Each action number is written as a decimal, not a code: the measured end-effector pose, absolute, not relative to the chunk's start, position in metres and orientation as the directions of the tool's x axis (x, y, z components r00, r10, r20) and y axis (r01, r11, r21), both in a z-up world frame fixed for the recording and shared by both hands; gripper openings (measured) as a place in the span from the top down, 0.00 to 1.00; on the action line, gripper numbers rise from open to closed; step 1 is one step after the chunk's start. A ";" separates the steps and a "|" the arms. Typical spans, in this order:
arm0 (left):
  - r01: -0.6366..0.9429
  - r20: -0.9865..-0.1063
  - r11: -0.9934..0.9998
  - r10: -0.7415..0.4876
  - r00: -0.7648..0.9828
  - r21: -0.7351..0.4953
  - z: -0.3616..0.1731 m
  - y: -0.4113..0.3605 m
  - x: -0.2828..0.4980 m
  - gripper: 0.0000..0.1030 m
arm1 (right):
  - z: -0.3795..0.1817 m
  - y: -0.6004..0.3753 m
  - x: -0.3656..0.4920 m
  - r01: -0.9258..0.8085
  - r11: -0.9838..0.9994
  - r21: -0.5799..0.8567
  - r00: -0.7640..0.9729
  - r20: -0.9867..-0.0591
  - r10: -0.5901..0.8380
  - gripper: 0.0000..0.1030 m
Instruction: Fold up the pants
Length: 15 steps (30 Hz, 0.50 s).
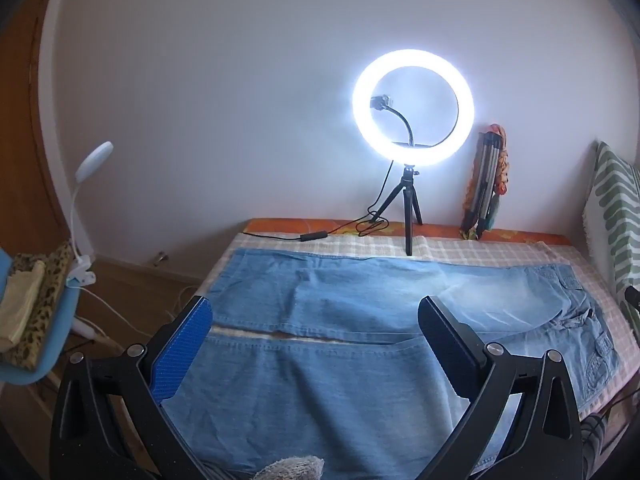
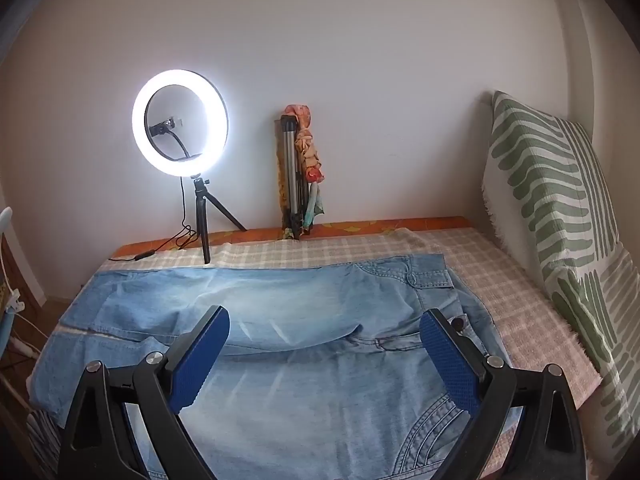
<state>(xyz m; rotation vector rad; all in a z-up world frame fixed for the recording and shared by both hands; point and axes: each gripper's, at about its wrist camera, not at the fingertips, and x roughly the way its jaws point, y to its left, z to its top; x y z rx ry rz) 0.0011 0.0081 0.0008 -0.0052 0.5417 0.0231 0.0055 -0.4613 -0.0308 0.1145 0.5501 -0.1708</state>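
Light blue denim pants [image 1: 360, 344] lie spread flat across a checked bed cover [image 1: 460, 250], legs toward the left and waist toward the right. My left gripper [image 1: 316, 312] hovers open above the leg end, over the gap between the two legs, with nothing between its blue pads. In the right wrist view the same pants [image 2: 280, 320] show their waistband, button and pockets at the right. My right gripper [image 2: 324, 320] hangs open above the seat and waist area, tilted downward, its jaws wide apart and empty.
A lit ring light [image 1: 412, 108] on a small tripod stands at the bed's far edge, its cable trailing left. A folded tripod [image 2: 296, 176] with a scarf leans on the wall. A green striped cushion [image 2: 560, 240] stands at the right. A blue chair [image 1: 28, 320] with cloths stands left.
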 end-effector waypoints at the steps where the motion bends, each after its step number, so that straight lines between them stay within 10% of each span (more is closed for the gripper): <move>1: -0.027 -0.515 1.000 0.023 0.857 0.000 0.001 0.010 0.001 0.01 | -0.031 -0.460 0.006 0.189 0.980 0.062 0.838 -0.530 -0.128 0.05; 15: -0.040 -0.503 0.999 0.040 0.863 0.010 0.002 0.010 -0.001 0.01 | -0.030 -0.438 0.003 0.176 0.983 0.056 0.842 -0.526 -0.121 0.05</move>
